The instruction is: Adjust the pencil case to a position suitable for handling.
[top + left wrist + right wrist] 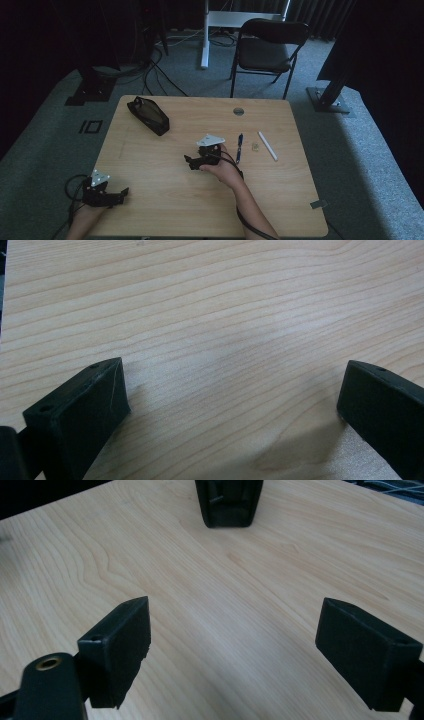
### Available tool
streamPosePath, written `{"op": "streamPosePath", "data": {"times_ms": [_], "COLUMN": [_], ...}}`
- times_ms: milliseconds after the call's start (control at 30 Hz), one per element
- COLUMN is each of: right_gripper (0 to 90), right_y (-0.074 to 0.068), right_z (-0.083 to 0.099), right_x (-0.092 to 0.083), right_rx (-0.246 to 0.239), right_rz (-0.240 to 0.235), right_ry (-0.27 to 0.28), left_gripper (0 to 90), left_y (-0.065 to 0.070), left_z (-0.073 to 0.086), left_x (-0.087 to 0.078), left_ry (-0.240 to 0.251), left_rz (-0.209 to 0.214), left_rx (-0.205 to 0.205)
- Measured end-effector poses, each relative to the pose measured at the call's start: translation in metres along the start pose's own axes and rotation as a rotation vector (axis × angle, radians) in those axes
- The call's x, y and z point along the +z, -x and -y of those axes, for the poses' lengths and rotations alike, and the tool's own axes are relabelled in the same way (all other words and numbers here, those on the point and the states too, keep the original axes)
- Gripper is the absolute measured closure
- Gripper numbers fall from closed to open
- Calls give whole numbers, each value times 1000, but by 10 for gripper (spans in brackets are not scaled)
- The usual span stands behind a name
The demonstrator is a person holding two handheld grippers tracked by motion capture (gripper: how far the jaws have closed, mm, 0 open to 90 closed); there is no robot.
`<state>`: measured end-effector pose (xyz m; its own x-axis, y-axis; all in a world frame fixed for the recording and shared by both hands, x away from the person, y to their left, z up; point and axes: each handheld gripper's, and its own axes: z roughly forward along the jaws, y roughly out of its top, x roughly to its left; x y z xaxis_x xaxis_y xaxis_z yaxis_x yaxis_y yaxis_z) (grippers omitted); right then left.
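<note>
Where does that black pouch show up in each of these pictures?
High view: the black pouch lies near the table's far left corner.
Right gripper view: top centre, ahead of the open right tongs.
Left gripper view: bare wood between the left tongs.
Shared landmark: the pale wooden table.

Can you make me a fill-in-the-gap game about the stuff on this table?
1. The black pouch lies near the table's far ____ corner.
2. The blue pen lies between the right gripper and the ____ stick.
3. The jaws of the left gripper stand ____, with nothing between them.
4. Behind the table stands a black ____.

Missing words: left; white; open; chair
</note>
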<state>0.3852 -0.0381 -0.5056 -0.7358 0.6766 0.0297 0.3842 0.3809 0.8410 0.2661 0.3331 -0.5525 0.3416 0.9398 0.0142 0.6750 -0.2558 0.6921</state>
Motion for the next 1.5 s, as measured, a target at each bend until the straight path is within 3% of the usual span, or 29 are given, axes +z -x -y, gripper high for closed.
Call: {"op": "streamPosePath", "data": {"times_ms": [300,733,900,1500], "right_gripper": [150,157,157,159], "right_y": [-4,-4,-6,-8], "right_z": [-14,-31,-36,-64], "right_x": [20,42,52,81], "right_rx": [-20,-8,-18,30], "right_rz": [7,37,31,39], "right_ry": [7,39,24,77], "left_gripper": [0,0,0,0], "left_y": [0,0,0,0], "left_z": [0,0,0,0], "left_x": [0,0,0,0], "left_ry": [0,0,0,0], "left_rz": [0,0,0,2], "left_rx": [-1,0,0,5]}}
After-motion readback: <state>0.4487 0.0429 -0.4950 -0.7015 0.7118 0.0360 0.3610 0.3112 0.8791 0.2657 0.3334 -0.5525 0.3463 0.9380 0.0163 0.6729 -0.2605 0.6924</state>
